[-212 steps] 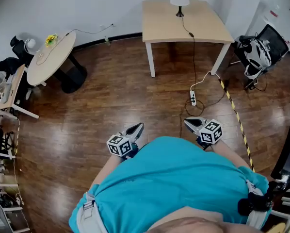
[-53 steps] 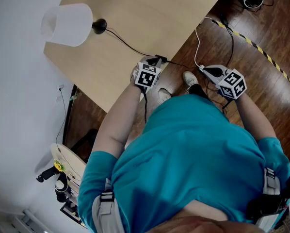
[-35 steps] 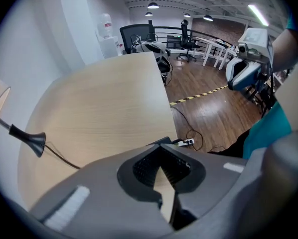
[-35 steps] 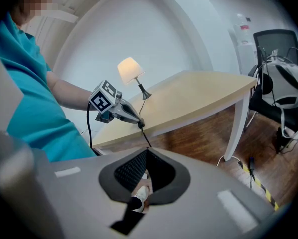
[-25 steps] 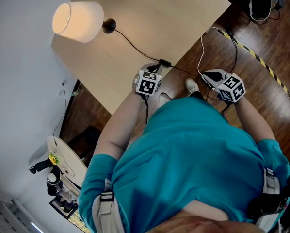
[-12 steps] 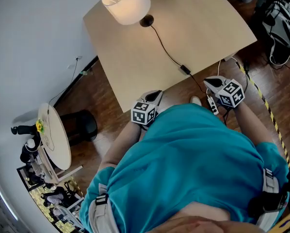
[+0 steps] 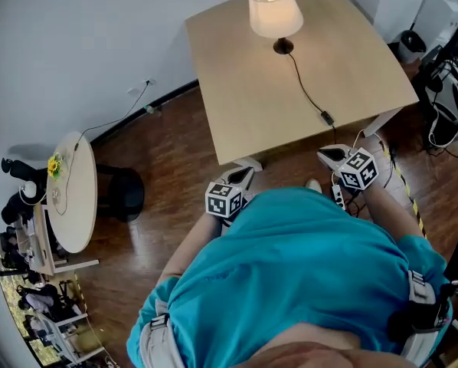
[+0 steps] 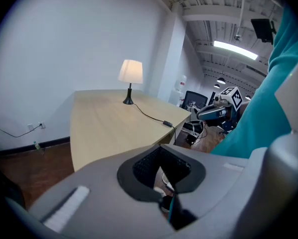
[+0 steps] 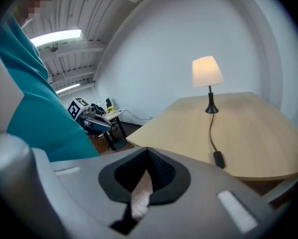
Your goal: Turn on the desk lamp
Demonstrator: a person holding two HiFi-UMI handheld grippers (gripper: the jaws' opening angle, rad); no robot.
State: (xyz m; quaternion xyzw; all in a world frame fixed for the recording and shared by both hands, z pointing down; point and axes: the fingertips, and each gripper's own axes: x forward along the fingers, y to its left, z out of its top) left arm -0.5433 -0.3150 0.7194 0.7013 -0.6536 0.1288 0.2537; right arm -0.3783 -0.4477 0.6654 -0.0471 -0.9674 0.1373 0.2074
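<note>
Two arms bent and low in front of a blue-green shirt [image 7: 290, 274], elbows close to the body. In the left hand, the left claw [image 7: 240, 176], tip just by the near-left corner of the bench [image 7: 237, 98], above the floor. Jaws pressed together, nothing in between. In the right hand, the right claw [image 7: 327, 156], by the front edge of the bench on the right side. Jaws closed up tight too, holding nothing. Both claws well apart from the lamp.

Far back on the bench, near the white wall [image 7: 76, 44], the desk lamp [image 7: 275, 10]: white shade glowing, small dark foot. From the foot, a thin black cord [image 7: 304, 87] across the light wood top, with a little switch [image 7: 327, 118] near the front edge, then down over the edge. On the floor close to the right claw, a white power strip [image 7: 338, 196].

All around, a shiny brown wood floor [image 7: 168, 152]. To the left, a round table [image 7: 72, 205] with a yellow flower [image 7: 55, 165] on it. To the right, a black chair [image 7: 443, 98] with stuff on it, and a yellow and black stripe of tape [image 7: 407, 198] on the floor.
</note>
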